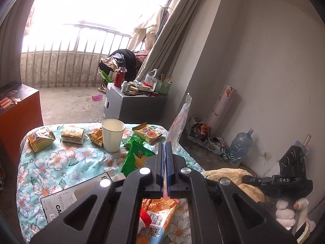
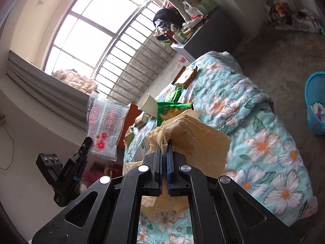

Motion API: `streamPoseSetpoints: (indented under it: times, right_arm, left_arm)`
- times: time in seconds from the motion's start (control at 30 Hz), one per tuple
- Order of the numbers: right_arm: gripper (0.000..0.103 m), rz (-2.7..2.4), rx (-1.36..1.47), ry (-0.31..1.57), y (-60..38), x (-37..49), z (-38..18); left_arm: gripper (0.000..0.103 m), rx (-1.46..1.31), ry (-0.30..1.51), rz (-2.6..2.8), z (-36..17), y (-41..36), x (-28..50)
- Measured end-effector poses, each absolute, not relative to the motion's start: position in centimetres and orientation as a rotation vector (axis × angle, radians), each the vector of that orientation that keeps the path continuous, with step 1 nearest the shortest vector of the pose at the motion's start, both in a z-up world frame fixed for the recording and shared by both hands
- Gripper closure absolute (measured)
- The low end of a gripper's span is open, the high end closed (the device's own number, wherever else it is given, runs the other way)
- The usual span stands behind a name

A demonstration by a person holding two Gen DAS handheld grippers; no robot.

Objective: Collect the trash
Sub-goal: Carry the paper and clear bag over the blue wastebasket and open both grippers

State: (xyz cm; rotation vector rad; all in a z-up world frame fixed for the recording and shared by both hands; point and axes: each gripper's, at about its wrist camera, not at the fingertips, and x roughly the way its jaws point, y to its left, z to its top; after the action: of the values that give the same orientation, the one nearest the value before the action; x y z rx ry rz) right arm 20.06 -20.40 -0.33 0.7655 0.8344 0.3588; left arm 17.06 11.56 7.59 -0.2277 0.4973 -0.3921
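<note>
- Left gripper [image 1: 165, 148]: clenched on a clear wrapper [image 1: 178, 122] with red print, held aloft over the near edge of the quilt [image 1: 61, 158]; same wrapper seen from the right wrist [image 2: 105, 122], pinched at one lower corner.
- Right gripper [image 2: 164, 152]: clenched on a crumpled tan paper [image 2: 191, 134], bunched at the fingertips and hanging out over the quilt [image 2: 264, 142].
- Quilt: still littered with a green packet [image 1: 136, 156], yellow packets [image 1: 40, 138], a white cup [image 1: 112, 134] standing upright, and a black box [image 1: 67, 201] at the near edge.
- Blue basket [image 2: 315, 105]: on the floor, well apart from the quilt, some rubbish already inside; judged the place for both loads.
- Risks, judged: thin corner pinch on the wrapper likely to slip if swung fast; loose paper flaps liable to snag the green packet or tip the cup on the way past; paper possibly tearing where bunched; either load landing beside the basket if let go short of the rim.
- Wrapper axis: long side running up and away from the left fingers, free end pointing upward toward the window, flat face turned toward the right gripper.
- Paper axis: none clear, crumpled into an irregular sheet, broadest part spread ahead of the right fingers.
</note>
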Motion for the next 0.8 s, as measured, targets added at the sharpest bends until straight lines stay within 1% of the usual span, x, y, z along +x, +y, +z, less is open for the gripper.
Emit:
streamPoseSetpoints:
  times: [0.3, 0.8]
  right_arm:
    - [0.101, 0.229, 0.849, 0.785, -26.4, 16.4, -1.4]
    - [0.101, 0.114, 0.950, 0.703, -33.1, 12.9, -2.6]
  left_arm:
    - [0.102, -0.031, 0.476, -0.446, 6.9, 2.6, 17.1]
    - [0.102, 0.146, 0.472, -0.510, 5.7, -6.8, 18.0]
